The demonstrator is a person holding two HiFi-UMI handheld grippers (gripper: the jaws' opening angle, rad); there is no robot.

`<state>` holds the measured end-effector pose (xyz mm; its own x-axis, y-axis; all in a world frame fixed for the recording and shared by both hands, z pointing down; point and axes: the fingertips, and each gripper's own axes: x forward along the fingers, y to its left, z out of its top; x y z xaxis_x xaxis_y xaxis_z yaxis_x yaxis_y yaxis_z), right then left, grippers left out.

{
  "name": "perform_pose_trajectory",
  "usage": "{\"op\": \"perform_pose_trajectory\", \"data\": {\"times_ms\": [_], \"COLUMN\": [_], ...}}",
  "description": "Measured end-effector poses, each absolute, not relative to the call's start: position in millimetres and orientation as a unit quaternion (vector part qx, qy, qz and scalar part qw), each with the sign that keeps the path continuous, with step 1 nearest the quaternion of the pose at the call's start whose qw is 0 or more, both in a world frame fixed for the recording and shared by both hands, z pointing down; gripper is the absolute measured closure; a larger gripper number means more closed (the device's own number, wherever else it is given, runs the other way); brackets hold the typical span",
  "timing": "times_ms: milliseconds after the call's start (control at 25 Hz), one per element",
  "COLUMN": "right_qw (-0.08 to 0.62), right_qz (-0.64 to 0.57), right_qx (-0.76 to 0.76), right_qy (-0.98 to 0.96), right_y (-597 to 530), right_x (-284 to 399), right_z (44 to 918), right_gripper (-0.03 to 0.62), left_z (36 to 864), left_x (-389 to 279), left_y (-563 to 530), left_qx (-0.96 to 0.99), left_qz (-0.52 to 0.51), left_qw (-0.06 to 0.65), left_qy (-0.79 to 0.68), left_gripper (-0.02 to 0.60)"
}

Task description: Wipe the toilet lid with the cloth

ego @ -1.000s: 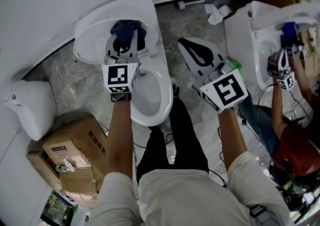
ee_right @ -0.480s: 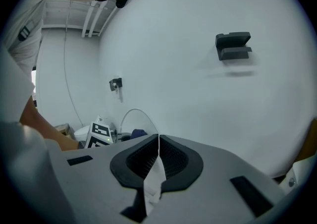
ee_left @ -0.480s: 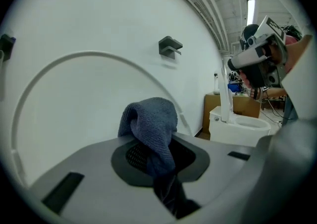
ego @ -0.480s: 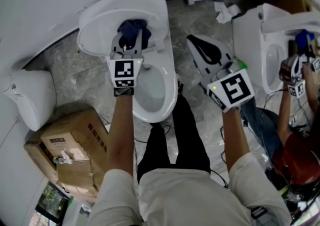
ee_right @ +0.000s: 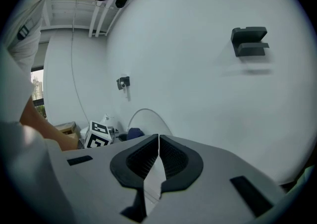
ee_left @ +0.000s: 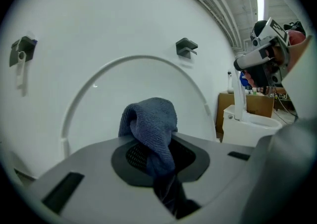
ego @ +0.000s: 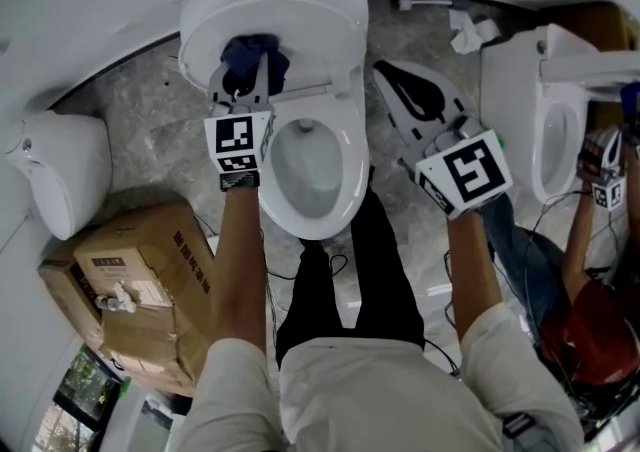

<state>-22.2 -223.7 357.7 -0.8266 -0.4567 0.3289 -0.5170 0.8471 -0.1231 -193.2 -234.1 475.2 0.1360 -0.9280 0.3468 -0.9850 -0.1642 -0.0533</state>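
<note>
The white toilet lid (ego: 300, 0) stands raised behind the open bowl (ego: 312, 175). My left gripper (ego: 245, 70) is shut on a dark blue cloth (ego: 252, 52) and holds it against the lid's inner face, left of its middle. In the left gripper view the cloth (ee_left: 151, 121) bunches out between the jaws of the left gripper (ee_left: 157, 161), with the lid (ee_left: 99, 99) right ahead. My right gripper (ego: 388, 78) is shut and empty, hanging over the floor to the right of the toilet. In the right gripper view the right gripper (ee_right: 158, 151) has its pads together.
A second toilet (ego: 545, 90) stands at the right, where another person (ego: 590, 240) works with grippers. Cardboard boxes (ego: 130, 285) sit at the lower left beside a white fixture (ego: 60, 180). Crumpled paper (ego: 470, 32) lies on the marble floor.
My left gripper has slid the cloth down and leftward across the lid. The right gripper has drifted a little, still shut.
</note>
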Motion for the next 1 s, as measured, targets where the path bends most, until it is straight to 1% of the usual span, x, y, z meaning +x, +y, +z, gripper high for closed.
{"op": "perform_pose_trajectory", "data": {"times_ms": [320,600,800,1000], "right_qw": [0.15,0.167,0.17,0.182], "right_qz": [0.112,0.12,0.131,0.132], "right_qx": [0.233,0.22,0.223,0.235], "right_qy": [-0.954,-0.954,-0.951,-0.946], "right_y": [-214.5,-209.2,-209.9,-212.5], "right_x": [-49.7,-57.8,-54.3,-44.3], "right_z": [370.6,394.4,407.4,414.7], "right_gripper": [0.565,0.565,0.565,0.565], "left_z": [492.3,508.5,529.0,548.6], "left_x": [-246.3,-272.0,-269.6,-237.1], "left_y": [-208.5,-194.3,-191.5,-197.7], "left_qx": [0.715,0.696,0.697,0.717], "left_qz": [0.164,0.159,0.174,0.192], "left_qw": [0.107,0.11,0.11,0.122], "left_qy": [-0.671,-0.692,-0.687,-0.659], "left_gripper": [0.528,0.528,0.528,0.526]}}
